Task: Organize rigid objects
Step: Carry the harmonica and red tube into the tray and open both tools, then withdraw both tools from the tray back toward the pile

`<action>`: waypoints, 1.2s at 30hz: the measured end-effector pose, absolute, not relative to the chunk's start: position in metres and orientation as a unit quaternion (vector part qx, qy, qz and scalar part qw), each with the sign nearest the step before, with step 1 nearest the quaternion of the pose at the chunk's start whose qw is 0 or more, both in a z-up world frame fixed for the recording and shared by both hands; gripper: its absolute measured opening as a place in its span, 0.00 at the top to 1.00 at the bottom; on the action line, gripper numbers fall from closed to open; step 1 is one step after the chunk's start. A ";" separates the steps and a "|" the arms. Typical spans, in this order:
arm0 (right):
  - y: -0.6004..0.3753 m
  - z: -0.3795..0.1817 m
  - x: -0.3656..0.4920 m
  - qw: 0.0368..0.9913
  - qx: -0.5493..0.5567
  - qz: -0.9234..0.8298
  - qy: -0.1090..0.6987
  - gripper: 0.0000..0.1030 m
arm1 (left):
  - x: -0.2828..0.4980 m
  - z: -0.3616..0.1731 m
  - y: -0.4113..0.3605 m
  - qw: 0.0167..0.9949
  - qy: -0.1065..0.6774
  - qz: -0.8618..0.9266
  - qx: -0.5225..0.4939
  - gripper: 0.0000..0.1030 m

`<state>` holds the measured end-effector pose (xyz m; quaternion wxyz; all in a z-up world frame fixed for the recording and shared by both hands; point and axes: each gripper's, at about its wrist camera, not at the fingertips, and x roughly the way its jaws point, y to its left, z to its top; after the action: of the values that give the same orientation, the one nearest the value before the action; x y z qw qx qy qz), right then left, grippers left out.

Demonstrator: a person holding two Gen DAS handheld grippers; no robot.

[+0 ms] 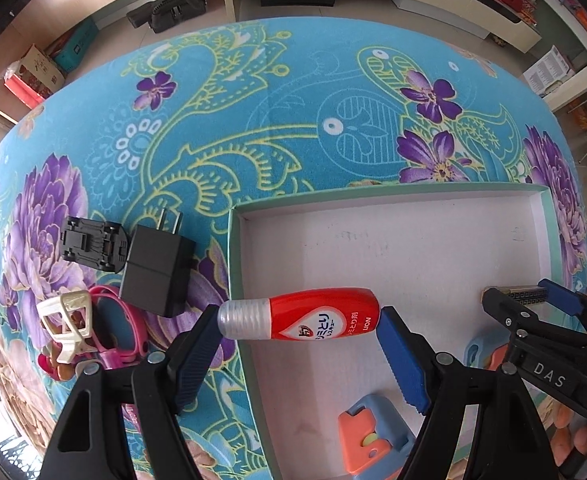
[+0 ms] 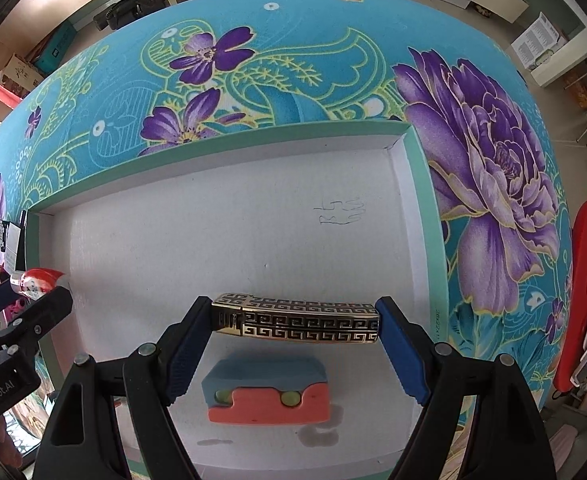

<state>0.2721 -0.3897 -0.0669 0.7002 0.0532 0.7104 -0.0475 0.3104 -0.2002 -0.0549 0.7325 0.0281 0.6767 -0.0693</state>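
Both grippers, left (image 1: pixel 298 338) pinching the red tube (image 1: pixel 299 317), right (image 2: pixel 295 334) the patterned lighter (image 2: pixel 296 323), hover over the box (image 2: pixel 424 216); lower, then release.

The surface (image 1: pixel 213 128) wears turquoise cloth with purple flowers and yellow-green scrollwork. Beneath both hand-held grippers, the box (image 2: pixel 421 184) is white inside with a mint-green rim. Between the left hand-held gripper's (image 1: pixel 299 334) blue pads: a red tube (image 1: pixel 317 318), silver cap. Between the right hand-held gripper's (image 2: pixel 295 320) pads: a black lighter (image 2: pixel 305 322) with gold key-fret pattern. Below it, a blue-and-coral block (image 2: pixel 267 394).
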 end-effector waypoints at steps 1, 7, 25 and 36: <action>-0.390 -0.069 0.272 0.700 0.054 -0.048 0.711 0.20 | 0.312 -0.054 -0.201 0.733 0.676 -0.072 0.025 0.22; -0.388 -0.077 0.271 0.698 0.057 -0.047 0.713 0.20 | 0.308 -0.063 -0.216 0.722 0.685 -0.090 0.029 0.22; -0.392 -0.029 0.245 0.722 0.059 -0.042 0.688 0.18 | 0.276 -0.018 -0.195 0.745 0.663 -0.076 0.017 0.00; -0.374 0.020 0.213 0.740 0.056 -0.047 0.669 0.12 | 0.238 0.018 -0.135 0.756 0.653 -0.034 -0.025 0.00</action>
<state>0.2135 -0.3738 0.0201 0.7401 0.0560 0.6685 -0.0474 0.2375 -0.1354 0.0175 0.7564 -0.0246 0.6528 -0.0345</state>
